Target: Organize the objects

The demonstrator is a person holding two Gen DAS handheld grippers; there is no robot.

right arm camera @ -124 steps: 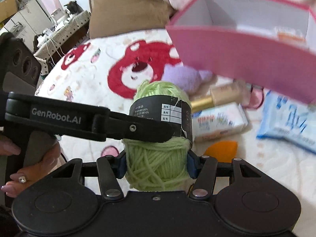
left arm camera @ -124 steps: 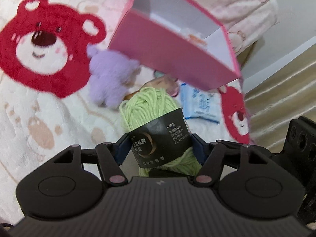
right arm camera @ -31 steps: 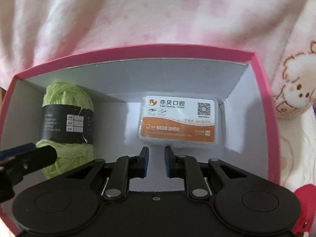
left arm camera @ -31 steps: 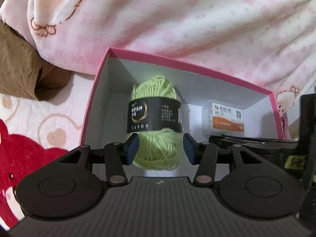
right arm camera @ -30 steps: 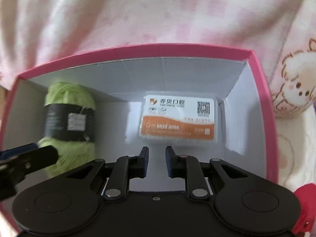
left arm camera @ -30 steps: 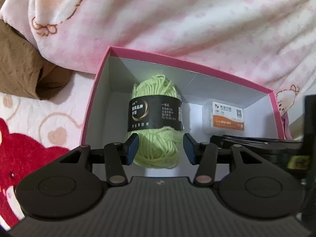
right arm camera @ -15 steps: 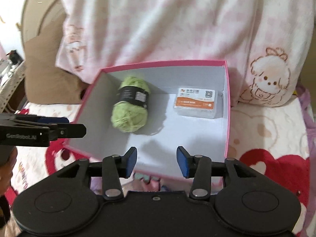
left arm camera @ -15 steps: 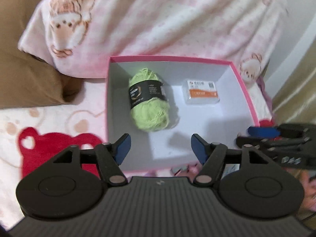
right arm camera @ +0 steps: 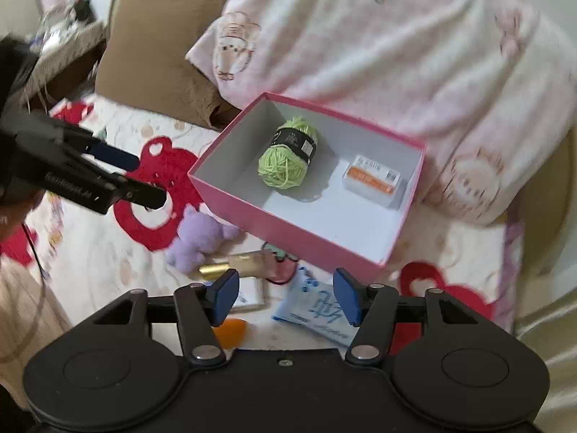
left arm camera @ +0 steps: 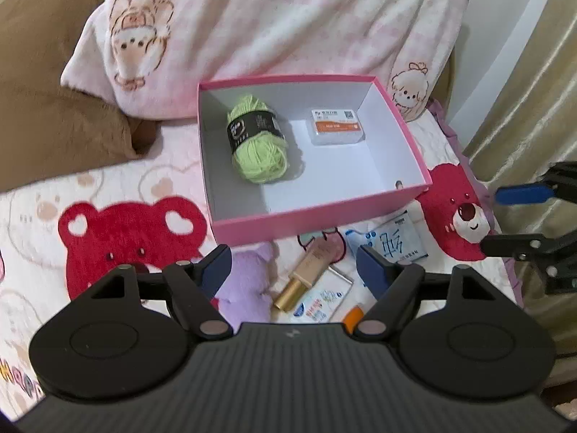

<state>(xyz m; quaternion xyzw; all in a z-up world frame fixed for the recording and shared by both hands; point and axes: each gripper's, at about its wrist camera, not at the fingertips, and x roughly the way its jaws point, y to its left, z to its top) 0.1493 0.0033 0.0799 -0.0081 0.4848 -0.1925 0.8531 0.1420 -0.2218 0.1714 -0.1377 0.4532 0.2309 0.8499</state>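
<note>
Bear-print bedspread (left arm camera: 108,195), pink blanket (left arm camera: 274,18), brown pillow (left arm camera: 43,115), beige curtain (left arm camera: 533,83)

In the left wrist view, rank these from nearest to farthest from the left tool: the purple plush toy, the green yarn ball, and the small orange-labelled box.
1. Purple plush toy, on the blanket just ahead of the left tool, outside the pink box.
2. Green yarn ball, inside the box, left part.
3. Orange-labelled box, inside, toward the far wall, right of the yarn.

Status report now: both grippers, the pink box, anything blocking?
Left gripper and right gripper open, empty, jaws just opened. Yarn and card case inside pink box. Nothing blocking.
</note>
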